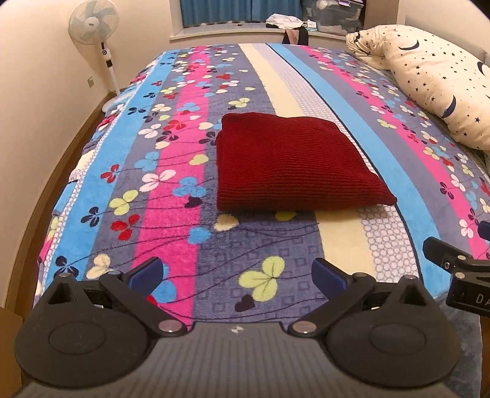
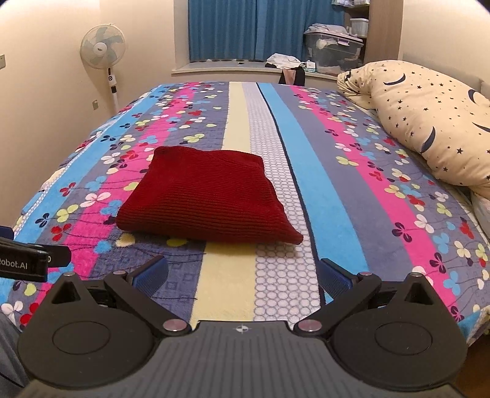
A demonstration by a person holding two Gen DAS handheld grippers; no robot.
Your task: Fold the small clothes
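One folded red knit garment (image 1: 291, 165) lay on one striped, clover-print blanket (image 1: 190, 251), which served as the landmark. Two grippers were counted at the blanket's near edge, one left gripper (image 1: 237, 272) and one right gripper (image 2: 243, 272), each with two blue-padded fingers spread wide apart, nothing between them. One star-and-moon pillow (image 1: 428, 79) sat on the blanket's right side. One standing fan (image 1: 93, 27) stood beyond its far left corner. One clear storage bin (image 2: 332, 52) stood beyond its far right end.
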